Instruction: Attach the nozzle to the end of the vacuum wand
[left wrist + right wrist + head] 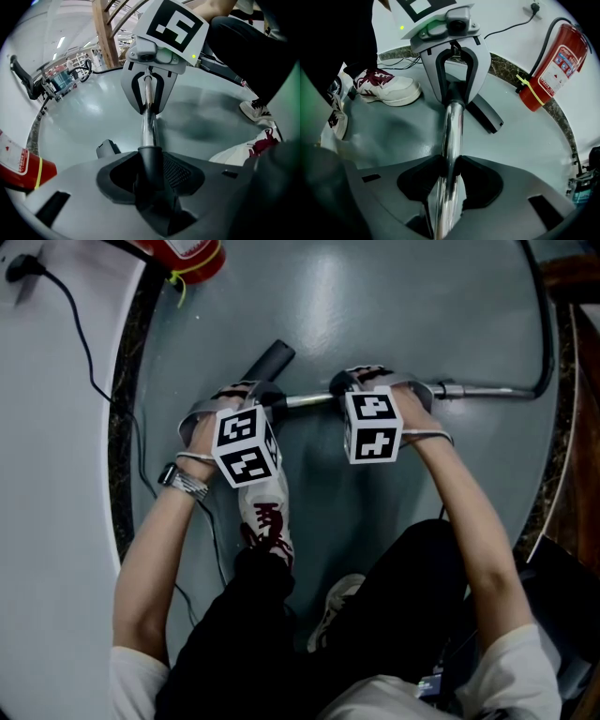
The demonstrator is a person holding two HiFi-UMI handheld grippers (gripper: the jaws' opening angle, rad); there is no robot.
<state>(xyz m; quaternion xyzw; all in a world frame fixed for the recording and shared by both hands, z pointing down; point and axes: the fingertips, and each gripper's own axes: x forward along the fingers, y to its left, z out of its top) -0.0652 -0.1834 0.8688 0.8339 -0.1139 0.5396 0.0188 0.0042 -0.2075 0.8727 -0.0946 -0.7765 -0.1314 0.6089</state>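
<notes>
Gripping nozzle (272, 360) and wand (451, 136)

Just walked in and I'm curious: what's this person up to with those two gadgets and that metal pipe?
A person is fitting a vacuum cleaner together just above the grey floor. The left hand-held gripper is clamped on the dark nozzle, and the right hand-held gripper is clamped on the shiny vacuum wand. The wand's end already runs into the nozzle's collar, but whether it is fully seated can't be told.
</notes>
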